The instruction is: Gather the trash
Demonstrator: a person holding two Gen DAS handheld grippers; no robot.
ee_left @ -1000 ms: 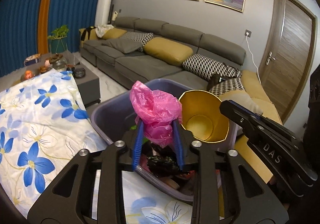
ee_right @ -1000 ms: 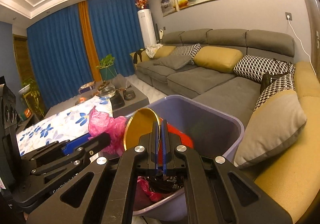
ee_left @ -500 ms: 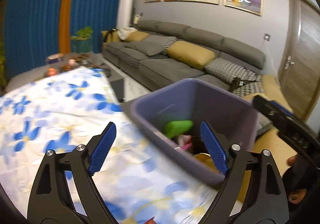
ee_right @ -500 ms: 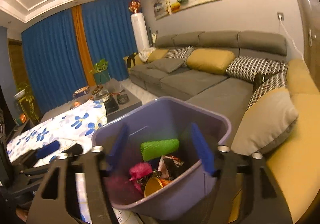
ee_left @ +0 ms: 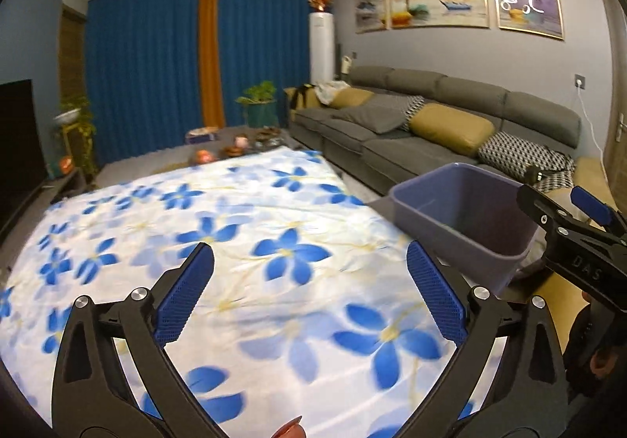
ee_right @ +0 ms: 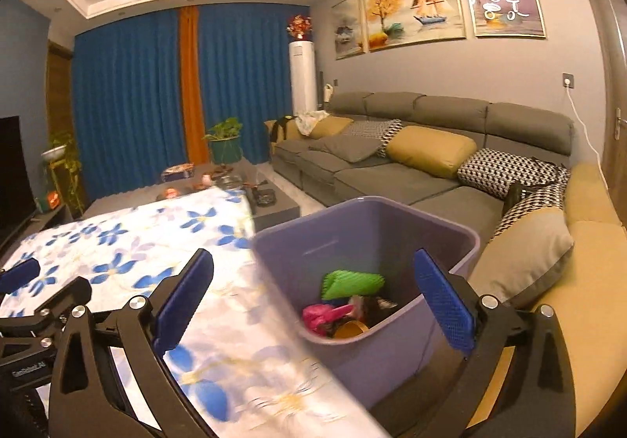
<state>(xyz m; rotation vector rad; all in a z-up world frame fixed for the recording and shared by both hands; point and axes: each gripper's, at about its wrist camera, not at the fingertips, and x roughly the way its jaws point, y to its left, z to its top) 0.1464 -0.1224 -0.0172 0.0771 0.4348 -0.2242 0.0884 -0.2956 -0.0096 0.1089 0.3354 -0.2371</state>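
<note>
The purple trash bin (ee_right: 352, 230) stands at the table's right edge. Inside it lie a green roll (ee_right: 350, 283), a pink plastic bag (ee_right: 321, 314) and a gold cup (ee_right: 350, 330). My right gripper (ee_right: 311, 261) is in front of the bin, its jaws opening wide, with nothing gripped between the pads. My left gripper (ee_left: 307, 254) hovers over the flowered tablecloth (ee_left: 235, 222), jaws also opening and empty. In the left wrist view the bin (ee_left: 462, 203) sits to the right, and the right gripper (ee_left: 580, 226) reaches in beside it.
A grey sofa (ee_right: 411, 171) with yellow and patterned cushions runs along the right wall behind the bin. A low coffee table (ee_right: 219, 179) with small items stands beyond the cloth. A potted plant (ee_left: 258, 105) and blue curtains are farther back, with a dark TV (ee_left: 15, 140) at the left.
Both grippers opened: the left let go of the pink bag, the right of the gold cup, and both now lie in the bin. The left gripper swung left over the tablecloth.
</note>
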